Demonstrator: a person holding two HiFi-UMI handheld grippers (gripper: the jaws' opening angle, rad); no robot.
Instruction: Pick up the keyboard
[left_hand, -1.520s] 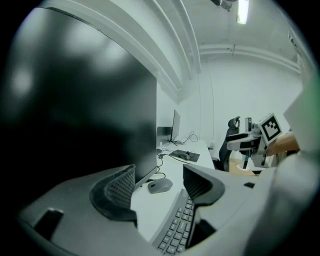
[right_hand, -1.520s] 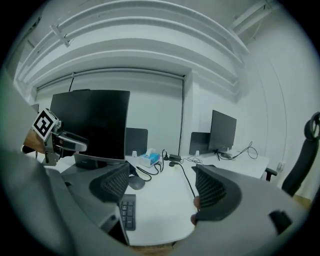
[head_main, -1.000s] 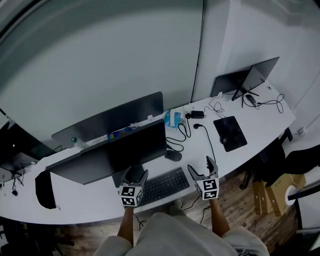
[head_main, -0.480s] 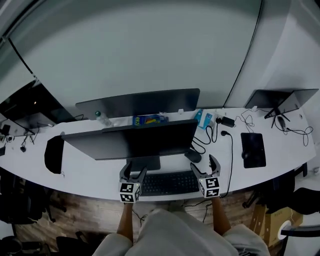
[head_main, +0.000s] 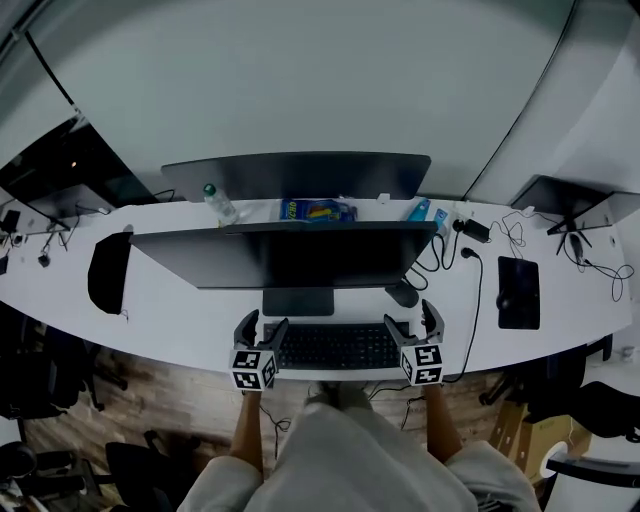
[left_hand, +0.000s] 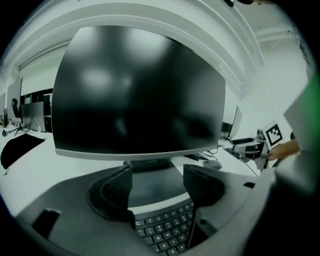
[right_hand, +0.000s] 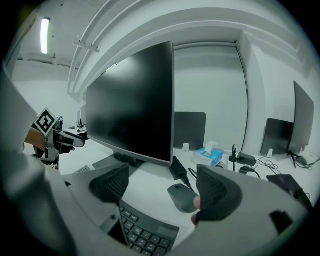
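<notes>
Keyboard is found lying flat near the front edge of the white desk, just in front of the foot of the monitor, and has not yet been lifted. The left gripper is held at its left end and the right gripper at its right end. In both gripper views the jaws are seen spread apart with nothing between the pads, and only a corner of keys is seen below them. The step in hand is judged to be the approach for a two-ended grasp. It would be done well if both grippers were brought down together and level, so that each end is taken at the same moment and the long, thin body is not twisted or tipped. The pads should be seated on the frame rather than on the keys. On the right, care is needed, since the mouse lies just beyond the keyboard's corner and could be nudged. Whether a cable is attached cannot be made out, so a slow, low first lift is advised.
</notes>
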